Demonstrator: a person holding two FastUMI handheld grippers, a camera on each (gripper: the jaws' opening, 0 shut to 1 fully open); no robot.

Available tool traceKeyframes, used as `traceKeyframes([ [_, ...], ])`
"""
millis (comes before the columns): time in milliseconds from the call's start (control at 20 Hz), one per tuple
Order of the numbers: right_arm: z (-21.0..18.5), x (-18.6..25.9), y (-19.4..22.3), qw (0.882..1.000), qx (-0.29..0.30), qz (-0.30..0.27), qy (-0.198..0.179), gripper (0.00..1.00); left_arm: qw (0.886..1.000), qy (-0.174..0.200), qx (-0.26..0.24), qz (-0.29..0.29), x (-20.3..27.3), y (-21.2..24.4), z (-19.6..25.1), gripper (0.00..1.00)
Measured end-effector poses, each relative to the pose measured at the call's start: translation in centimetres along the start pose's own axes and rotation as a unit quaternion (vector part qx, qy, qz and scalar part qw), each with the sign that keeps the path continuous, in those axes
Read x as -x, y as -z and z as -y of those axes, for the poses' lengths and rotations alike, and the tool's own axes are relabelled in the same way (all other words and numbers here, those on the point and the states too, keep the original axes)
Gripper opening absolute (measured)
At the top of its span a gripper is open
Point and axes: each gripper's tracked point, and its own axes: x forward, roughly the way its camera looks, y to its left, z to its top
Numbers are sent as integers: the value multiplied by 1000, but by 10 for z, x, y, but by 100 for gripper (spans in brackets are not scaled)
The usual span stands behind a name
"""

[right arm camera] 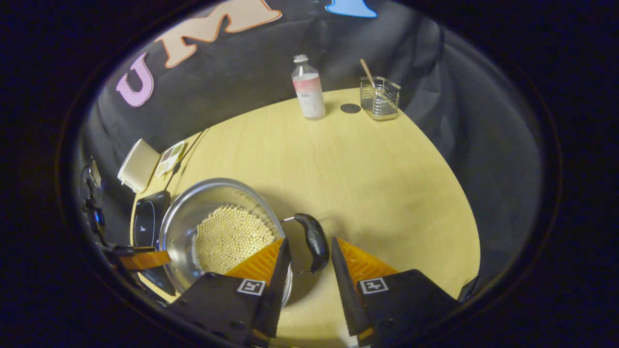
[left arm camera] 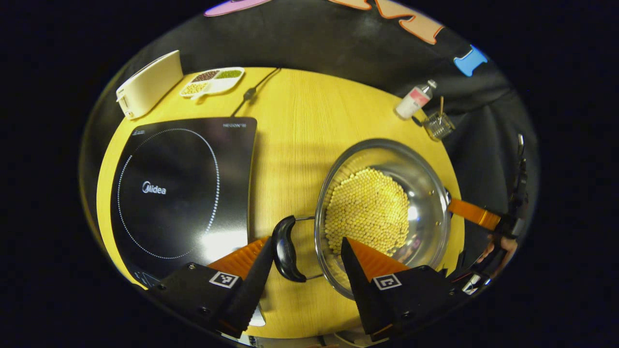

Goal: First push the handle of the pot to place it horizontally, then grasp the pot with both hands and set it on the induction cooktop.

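**Both grippers at the pot's two handles**

The shiny steel pot (left arm camera: 382,212), its bottom covered by small pale yellow beads (left arm camera: 366,210), stands on the round light-wood worktop (left arm camera: 295,145) near its front edge, beside the flat black induction cooktop (left arm camera: 181,193) but apart from it, with bare wood between them. The pot is not on the cooktop.

In the left gripper view, the left gripper (left arm camera: 304,253) has its jaws apart around the pot's black curved handle (left arm camera: 285,249) on the cooktop side; one finger lies just beside the handle (whether it touches cannot be told), the other reaches over the pot's rim. At the pot's far side the other gripper's finger shows near the rim.

In the right gripper view, the right gripper (right arm camera: 309,258) also has its jaws apart, with the opposite black handle (right arm camera: 314,239) between them; contact cannot be told.

Along the worktop's back edge stand a white bottle with a pink label (right arm camera: 308,89) and a small wire basket holding a wooden stick (right arm camera: 379,96). At the back left edge, behind the cooktop, lie a white boxy appliance (left arm camera: 147,84) and a white divided tray of grains (left arm camera: 213,81).
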Motion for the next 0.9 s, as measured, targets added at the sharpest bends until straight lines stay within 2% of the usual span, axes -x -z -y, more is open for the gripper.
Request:
traceKeyframes([
  [50, -1, 0, 3, 1000, -4, -13, -1, 57, 1000, -4, -3, -4, -5, 1, -1, 84],
  [150, -4, -5, -1, 1000, -3, -10, -10, 52, 1000, -6, -2, -11, -11, 3, -2, 82],
  [200, -3, -12, 4, 1000, 8, -18, -9, 64, 1000, -5, 5, -17, -14, 5, -2, 81],
  [250, -1, -18, 6, 999, 24, -35, -5, 71, 1000, -2, 16, -24, -18, 9, -2, 79],
  [300, 4, -27, 13, 998, 43, -48, 6, 77, 999, 0, 27, -33, -22, 12, -2, 84],
  [350, 5, -30, 10, 997, 56, -48, 7, 83, 998, 0, 36, -42, -25, 15, -3, 76],
  [400, 3, -34, 8, 997, 70, -42, 9, 82, 998, -2, 41, -49, -28, 17, -4, 75],
  [450, 1, -38, 5, 995, 90, -42, 11, 89, 998, -6, 40, -53, -31, 17, -5, 72],
  [500, 1, -41, 6, 992, 113, -46, 13, 82, 998, -10, 34, -55, -34, 17, -6, 71],
  [650, -7, -52, 9, 987, 148, -67, 6, 81, 998, -18, 15, -59, -40, 12, -10, 70],
  [750, -5, -52, 12, 988, 140, -71, 4, 67, 998, -17, 9, -66, -41, 9, -10, 69],
  [800, -6, -53, 15, 988, 132, -75, -1, 72, 998, -15, 8, -66, -42, 8, -10, 69],
  [850, -6, -52, 14, 990, 120, -77, -13, 65, 998, -11, 7, -65, -42, 7, -9, 68],
  [900, -8, -54, 18, 991, 101, -84, -24, 62, 998, -7, 9, -68, -43, 7, -9, 67],
])
